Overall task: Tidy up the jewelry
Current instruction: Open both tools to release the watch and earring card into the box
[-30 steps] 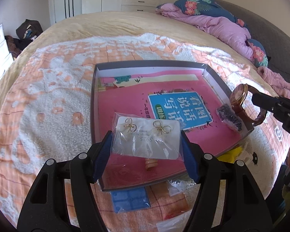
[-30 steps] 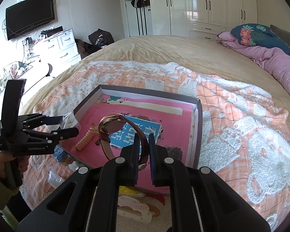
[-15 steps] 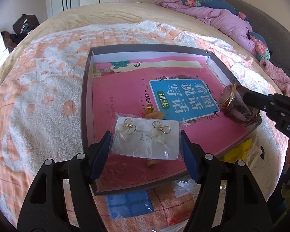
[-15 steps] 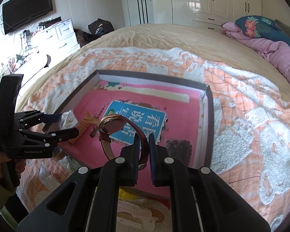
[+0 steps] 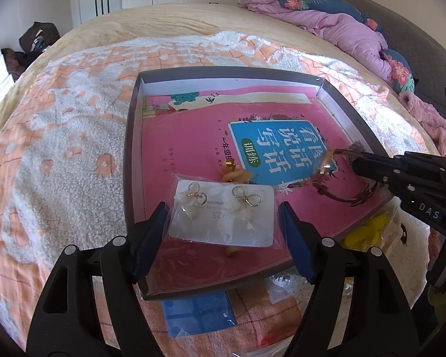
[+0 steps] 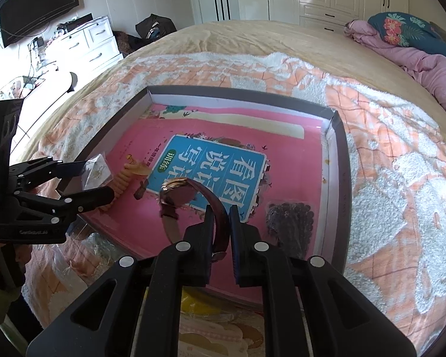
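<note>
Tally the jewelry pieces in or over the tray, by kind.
Earring card with a gold bow pair, between the left gripper fingers: 1
Watch in the right gripper: 1
Dark bead bracelet: 1
Orange coiled band: 1
Total: 4

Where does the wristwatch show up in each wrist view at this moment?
Left wrist view: the wristwatch is at the right, over the tray's right part, at the tip of the right hand-held gripper.
Right wrist view: low centre, its strap pinched between the gripper's fingers, its face towards the camera.
Shared landmark: the blue title panel on the pink book in the tray.
</note>
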A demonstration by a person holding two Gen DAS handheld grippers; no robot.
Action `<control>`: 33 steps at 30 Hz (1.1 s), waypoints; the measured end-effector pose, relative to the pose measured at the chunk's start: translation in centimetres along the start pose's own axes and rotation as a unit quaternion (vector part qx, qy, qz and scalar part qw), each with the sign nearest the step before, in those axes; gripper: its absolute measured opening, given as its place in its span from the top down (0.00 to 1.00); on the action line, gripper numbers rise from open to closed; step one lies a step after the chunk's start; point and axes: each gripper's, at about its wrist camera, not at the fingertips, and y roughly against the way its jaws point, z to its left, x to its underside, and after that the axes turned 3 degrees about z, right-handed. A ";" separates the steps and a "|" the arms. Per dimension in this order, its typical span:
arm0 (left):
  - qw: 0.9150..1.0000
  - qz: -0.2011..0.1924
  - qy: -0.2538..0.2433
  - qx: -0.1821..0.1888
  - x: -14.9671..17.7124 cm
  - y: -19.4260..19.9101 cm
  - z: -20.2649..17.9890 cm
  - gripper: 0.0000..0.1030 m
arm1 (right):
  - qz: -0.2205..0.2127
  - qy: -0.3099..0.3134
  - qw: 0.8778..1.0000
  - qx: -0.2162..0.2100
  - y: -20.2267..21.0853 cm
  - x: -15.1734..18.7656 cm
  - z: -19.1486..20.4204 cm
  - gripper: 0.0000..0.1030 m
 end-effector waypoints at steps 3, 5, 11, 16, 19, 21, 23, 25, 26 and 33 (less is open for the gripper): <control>1.000 -0.001 -0.001 0.001 0.0 0.1 -0.1 0.33 | 0.000 -0.003 1.000 -0.001 0.0 0.0 0.0 0.88; 1.000 -0.001 -0.002 0.001 0.1 0.2 -0.1 0.32 | 0.001 -0.007 1.000 -0.001 0.1 0.0 0.0 0.88; 1.000 -0.006 0.000 -0.002 0.2 0.5 -0.1 0.32 | -0.015 -0.018 1.000 0.000 1.8 0.1 -0.2 0.66; 1.000 -0.010 0.004 -0.003 0.2 1.2 0.0 0.32 | -0.025 -0.030 0.999 -0.001 3.4 0.6 -0.5 0.57; 1.000 -0.014 0.005 -0.004 0.1 1.7 0.0 0.28 | -0.037 -0.038 0.999 -0.001 4.6 0.8 -0.5 0.50; 1.000 -0.017 0.007 -0.003 0.2 2.1 -0.1 0.28 | -0.043 -0.042 0.998 -0.002 5.5 0.9 -0.6 0.49; 1.000 -0.022 0.008 -0.004 0.1 2.6 -0.2 0.27 | -0.048 -0.043 0.998 -0.001 6.2 1.1 -0.6 0.43; 1.000 -0.027 0.011 -0.003 0.0 3.3 -0.2 0.21 | -0.059 -0.049 0.997 0.004 7.1 1.2 -0.7 0.31; 0.999 -0.032 0.012 -0.004 0.0 3.8 -0.3 0.20 | -0.065 -0.053 0.996 0.004 7.6 1.3 -0.7 0.28; 0.998 -0.062 0.024 -0.007 -0.1 7.0 -0.4 0.09 | -0.090 -0.063 0.994 0.003 10.3 1.6 -0.8 0.22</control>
